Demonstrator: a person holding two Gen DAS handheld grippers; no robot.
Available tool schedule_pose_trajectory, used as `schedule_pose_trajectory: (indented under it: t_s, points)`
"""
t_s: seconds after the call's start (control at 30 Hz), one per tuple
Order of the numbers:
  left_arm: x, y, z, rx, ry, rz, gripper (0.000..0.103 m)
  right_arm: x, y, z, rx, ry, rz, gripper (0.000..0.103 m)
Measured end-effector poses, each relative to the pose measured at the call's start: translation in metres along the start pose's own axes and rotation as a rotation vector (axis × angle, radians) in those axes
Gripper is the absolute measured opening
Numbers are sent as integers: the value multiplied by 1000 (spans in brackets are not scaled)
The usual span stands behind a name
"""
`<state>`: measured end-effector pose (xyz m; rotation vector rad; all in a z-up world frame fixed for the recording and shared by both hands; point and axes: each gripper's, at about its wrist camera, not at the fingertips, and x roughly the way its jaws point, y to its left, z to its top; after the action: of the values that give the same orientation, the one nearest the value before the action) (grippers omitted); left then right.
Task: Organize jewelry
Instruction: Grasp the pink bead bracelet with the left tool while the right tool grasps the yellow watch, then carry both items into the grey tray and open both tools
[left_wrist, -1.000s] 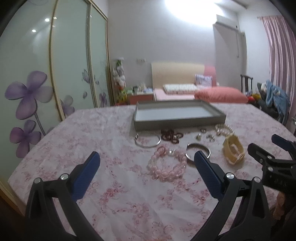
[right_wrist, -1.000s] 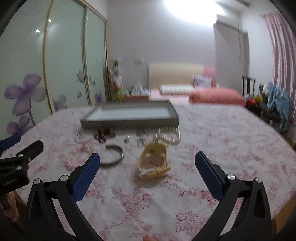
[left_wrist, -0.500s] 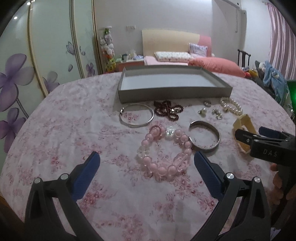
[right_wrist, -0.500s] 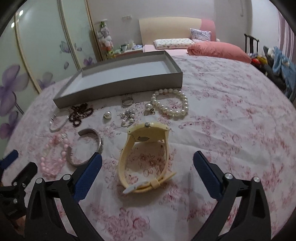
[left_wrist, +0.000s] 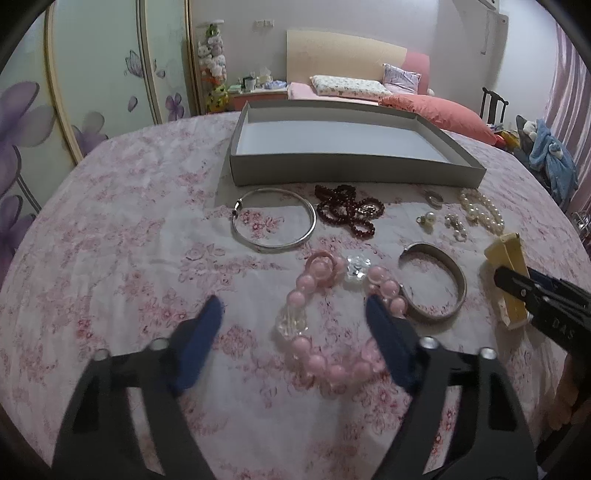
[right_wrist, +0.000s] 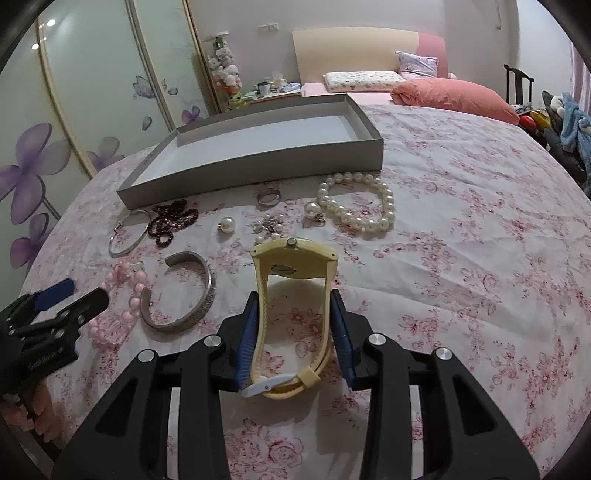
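A pink bead bracelet (left_wrist: 314, 284) lies on the flowered tablecloth. My left gripper (left_wrist: 293, 306) hovers over it with its jaws closing; the right pad overlaps the bracelet's right side, and the left pad stands well clear of the beads. My right gripper (right_wrist: 294, 299) is closing on the strap of a pale yellow watch (right_wrist: 293, 258), which stands on edge, with a blue pad against each side of the band. In the left wrist view the right gripper (left_wrist: 517, 284) sits at that watch (left_wrist: 508, 254). An empty grey box (left_wrist: 351, 170) stands behind the jewelry.
Between the box and the grippers lie a silver cuff (left_wrist: 454, 280), a thin silver bangle (left_wrist: 312, 221), dark red beads (left_wrist: 347, 210), a pearl bracelet (right_wrist: 369, 221), a ring (right_wrist: 269, 195) and small pearl earrings (right_wrist: 227, 223). A bed and a wardrobe stand beyond the table.
Both grippers tipped down and came in over the jewelry. The left jaws narrowed around the pink bracelet. The right jaws closed from wide apart onto the watch strap.
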<state>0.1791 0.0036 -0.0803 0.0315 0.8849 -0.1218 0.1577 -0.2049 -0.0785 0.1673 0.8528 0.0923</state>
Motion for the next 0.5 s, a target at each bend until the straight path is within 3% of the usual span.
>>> schedule_pose_trajectory:
  t_s: [0.2,0.27,0.5]
  points:
    - [9,-2,-1,11,17,0,37,1,0,2,2,5,15,38]
    - [8,-2,-1,7,14,-6,19,0,0,2,1,1,18,38]
    - [2,3,-3,-4,-7,-41,18,-8,5,4,-15,-41,31,38]
